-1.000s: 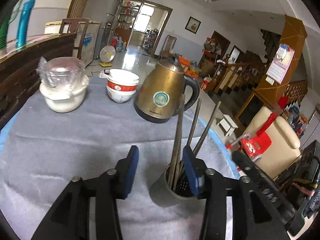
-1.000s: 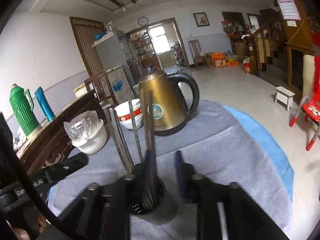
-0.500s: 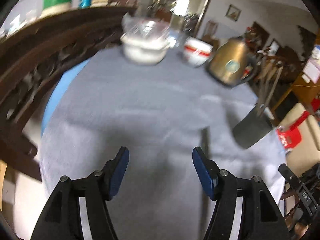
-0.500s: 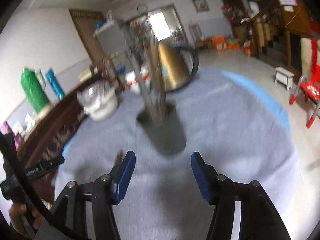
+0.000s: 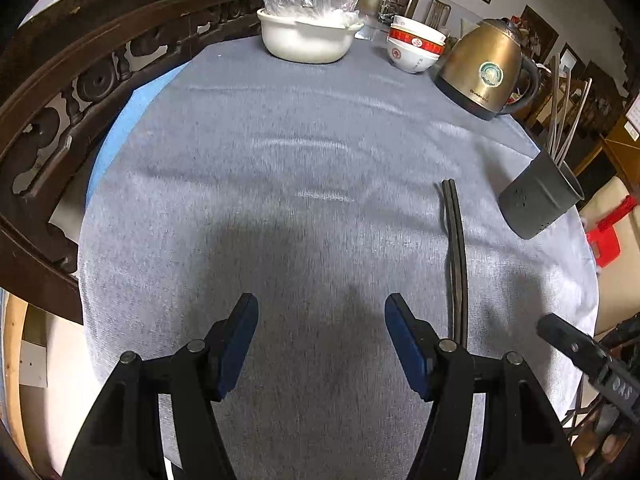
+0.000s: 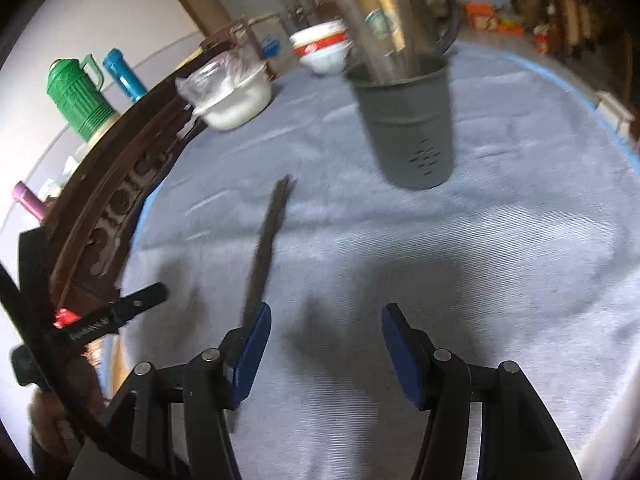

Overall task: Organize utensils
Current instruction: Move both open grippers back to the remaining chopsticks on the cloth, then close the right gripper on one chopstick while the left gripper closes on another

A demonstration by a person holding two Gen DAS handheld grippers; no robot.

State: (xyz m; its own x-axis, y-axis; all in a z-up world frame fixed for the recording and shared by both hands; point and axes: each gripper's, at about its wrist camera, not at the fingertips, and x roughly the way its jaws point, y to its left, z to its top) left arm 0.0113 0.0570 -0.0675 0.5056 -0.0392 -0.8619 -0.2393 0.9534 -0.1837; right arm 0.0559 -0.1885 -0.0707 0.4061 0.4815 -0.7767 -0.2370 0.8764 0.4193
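The dark chopsticks (image 6: 266, 248) are laid lengthwise away from the closing, empty right gripper (image 6: 322, 334), just beside its left finger, nearer than the wide left gripper (image 5: 320, 330).

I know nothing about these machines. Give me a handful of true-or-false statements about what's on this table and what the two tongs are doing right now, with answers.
1. A pair of dark chopsticks lies flat on the grey tablecloth. True.
2. The dark grey perforated utensil holder is empty. False: several long utensils stand in it.
3. The left tongs grip the chopsticks. False: nothing is between their blue pads; the chopsticks lie beside them.
4. The gold electric kettle stands next to the stacked red-and-white bowls. True.
5. The right tongs hold the utensil holder. False: the jaws are closing on nothing; the holder stands apart from them.
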